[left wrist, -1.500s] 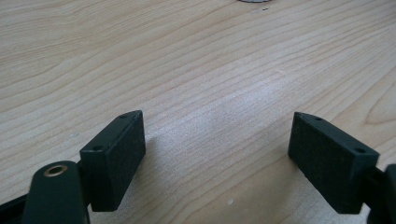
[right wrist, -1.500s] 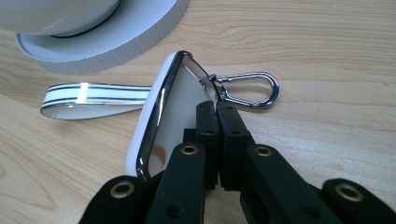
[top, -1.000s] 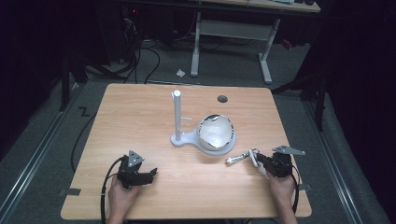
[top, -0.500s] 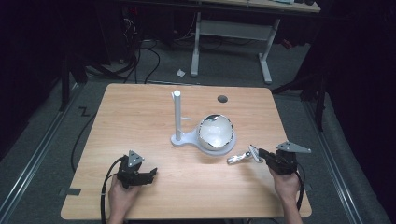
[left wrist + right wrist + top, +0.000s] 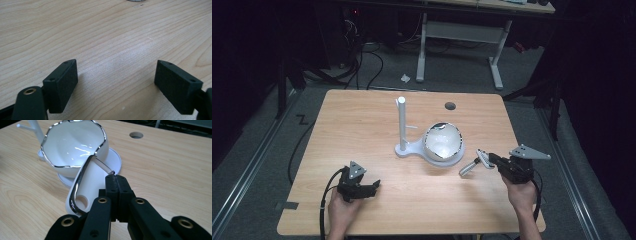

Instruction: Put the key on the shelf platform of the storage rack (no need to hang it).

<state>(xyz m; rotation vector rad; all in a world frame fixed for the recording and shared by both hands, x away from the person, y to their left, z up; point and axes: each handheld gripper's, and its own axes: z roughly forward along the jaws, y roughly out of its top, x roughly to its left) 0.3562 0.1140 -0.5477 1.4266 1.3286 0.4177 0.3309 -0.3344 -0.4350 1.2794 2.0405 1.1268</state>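
A: Right gripper point(image 5: 486, 159) clenched on the handle of a white cup point(image 5: 82, 187), held above the table point(image 5: 362, 120) beside the bowl point(image 5: 443, 142). Left gripper point(image 5: 371, 186) gapes, idle.

B: Carrying step, I'd judge. Next: hang its hole on the stand point(image 5: 402, 125) peg; needs careful alignment.

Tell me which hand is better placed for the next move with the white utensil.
Probably right. The right gripper is shut on the white utensil, just beside the bowl on its stand. The left gripper is open and empty at the near left of the table, farther from both.
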